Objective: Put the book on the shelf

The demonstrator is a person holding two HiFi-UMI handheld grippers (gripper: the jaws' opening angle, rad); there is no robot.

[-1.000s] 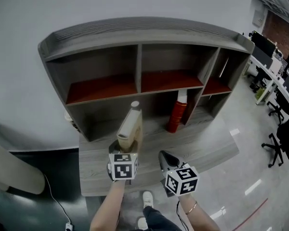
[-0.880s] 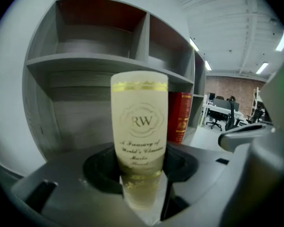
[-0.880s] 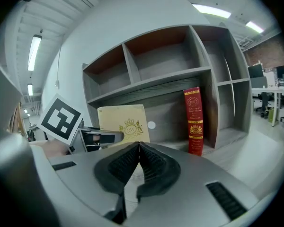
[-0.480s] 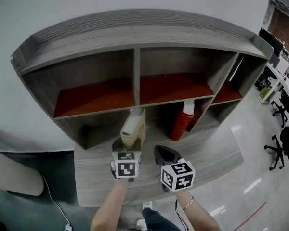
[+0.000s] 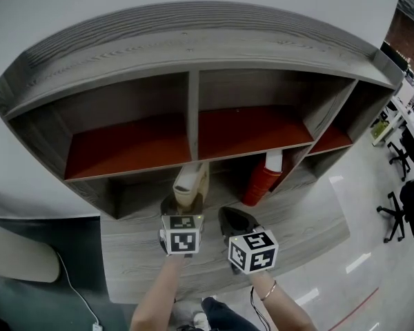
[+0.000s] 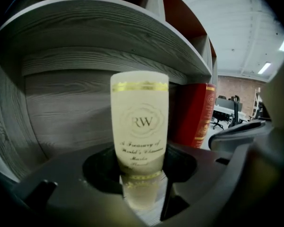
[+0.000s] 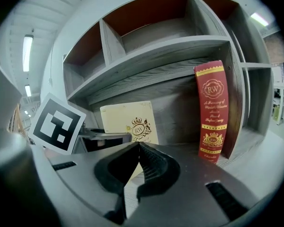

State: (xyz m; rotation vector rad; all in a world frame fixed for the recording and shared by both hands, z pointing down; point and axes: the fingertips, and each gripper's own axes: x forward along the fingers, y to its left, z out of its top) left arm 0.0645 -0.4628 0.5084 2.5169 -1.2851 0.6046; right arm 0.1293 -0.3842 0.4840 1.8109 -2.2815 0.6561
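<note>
A cream book [image 5: 188, 185] with gold lettering stands upright, its lower spine [image 6: 139, 122] clamped between the jaws of my left gripper [image 5: 181, 209], at the mouth of the shelf's lower middle bay. The same book shows cover-on in the right gripper view [image 7: 129, 125]. My right gripper [image 5: 234, 221] hovers just to its right, jaws shut with nothing between them [image 7: 138, 148]. The grey wooden shelf unit [image 5: 193, 47] has red-lined upper compartments. A red book [image 5: 261, 179] stands upright in the lower bay against a divider [image 7: 213, 112].
The shelf sits on a grey wooden desk [image 5: 290, 219]. Office chairs [image 5: 410, 198] and desks stand far right on a glossy floor. A white cable [image 5: 72, 292] runs over the dark floor at the lower left.
The view has closed in on the shelf. Both grippers and the cream book have moved forward toward the lower middle bay; the grip is unchanged.
</note>
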